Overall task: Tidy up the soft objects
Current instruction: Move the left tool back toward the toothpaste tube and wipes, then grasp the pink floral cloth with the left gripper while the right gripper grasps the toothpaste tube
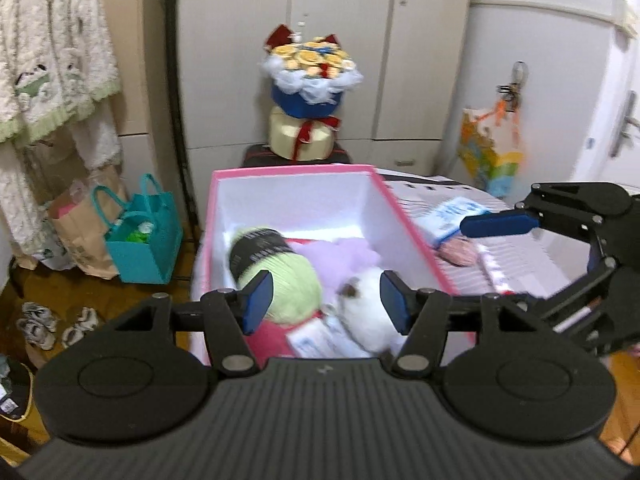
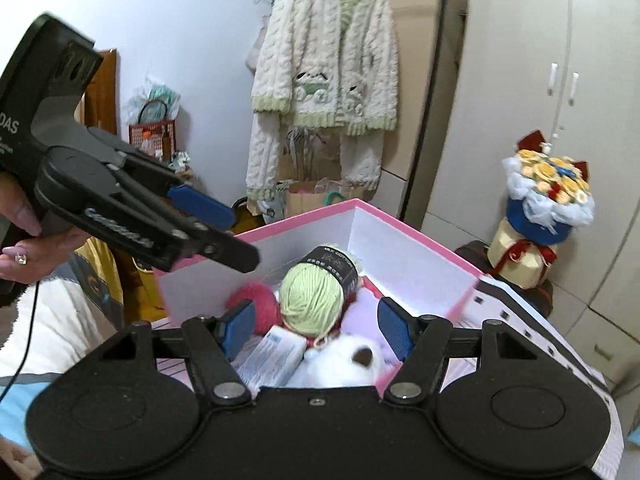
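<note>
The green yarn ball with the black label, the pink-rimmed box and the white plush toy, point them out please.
Green yarn ball (image 2: 310, 300), right wrist view, on its wound end.
Pink-rimmed box (image 1: 294, 170), left wrist view, on its far rim.
White plush toy (image 2: 340, 364), right wrist view, on its fur.

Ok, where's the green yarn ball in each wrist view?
Left wrist: green yarn ball lies left of centre in the pink box, behind the left pad.
Right wrist: the ball sits centre frame, in the same box.
Shared landmark: the flower bouquet by the wardrobe.
</note>
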`<state>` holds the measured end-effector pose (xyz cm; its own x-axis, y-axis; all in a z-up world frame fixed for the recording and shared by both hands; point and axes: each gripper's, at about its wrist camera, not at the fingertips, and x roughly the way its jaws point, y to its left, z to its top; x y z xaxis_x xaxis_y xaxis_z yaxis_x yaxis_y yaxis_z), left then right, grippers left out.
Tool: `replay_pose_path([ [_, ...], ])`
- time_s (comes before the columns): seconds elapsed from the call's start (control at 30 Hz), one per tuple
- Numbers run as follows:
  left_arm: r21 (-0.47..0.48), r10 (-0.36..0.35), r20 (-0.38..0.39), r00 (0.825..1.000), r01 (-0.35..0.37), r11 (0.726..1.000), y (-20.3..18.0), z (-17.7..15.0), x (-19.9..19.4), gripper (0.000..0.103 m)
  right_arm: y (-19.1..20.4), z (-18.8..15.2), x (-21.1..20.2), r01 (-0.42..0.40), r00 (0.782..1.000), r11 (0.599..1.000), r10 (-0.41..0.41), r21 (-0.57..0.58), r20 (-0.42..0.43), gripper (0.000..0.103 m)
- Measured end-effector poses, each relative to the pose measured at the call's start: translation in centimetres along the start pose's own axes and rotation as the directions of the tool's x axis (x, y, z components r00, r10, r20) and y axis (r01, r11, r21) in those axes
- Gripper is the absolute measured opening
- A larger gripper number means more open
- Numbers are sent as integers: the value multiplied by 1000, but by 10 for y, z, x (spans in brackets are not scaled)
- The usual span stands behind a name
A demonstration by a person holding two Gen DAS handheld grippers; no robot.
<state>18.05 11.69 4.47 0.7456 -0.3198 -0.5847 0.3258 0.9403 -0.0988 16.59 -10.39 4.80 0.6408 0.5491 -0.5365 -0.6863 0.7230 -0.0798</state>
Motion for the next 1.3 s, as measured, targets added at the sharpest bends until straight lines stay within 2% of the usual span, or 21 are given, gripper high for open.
replay_pose_path([
  [0.13,41,-54,-11,998,54,998,-23,-7,-16,58,-8,-20,-33,23,1000,999,-23,50,7,73],
  [0.4,123,-172,-37,984,176,977,-79,-21,-27,61,-32,-76,-80,156,988,981,-153,119,-36,73],
  [0.6,185,-241,-84,967,253,950,-125,-28,-11,62,-57,-113,-99,204,978,958,-190,203,-85,73],
  [0.77,189,-281,-123,952,301,935,-158,-29,15,62,-80,-138,-104,218,975,938,-201,270,-91,73],
  [0.97,157,-259,-75,963,268,950,-188,-30,48,62,-99,-163,-84,262,965,918,-242,298,-104,73],
  [1.07,125,-235,-45,971,239,963,-199,-29,67,62,-106,-169,-67,241,971,922,-226,303,-84,73],
  [1.3,19,-101,4,995,101,995,-206,-20,127,61,-124,-164,-20,213,977,935,-200,283,-75,69],
])
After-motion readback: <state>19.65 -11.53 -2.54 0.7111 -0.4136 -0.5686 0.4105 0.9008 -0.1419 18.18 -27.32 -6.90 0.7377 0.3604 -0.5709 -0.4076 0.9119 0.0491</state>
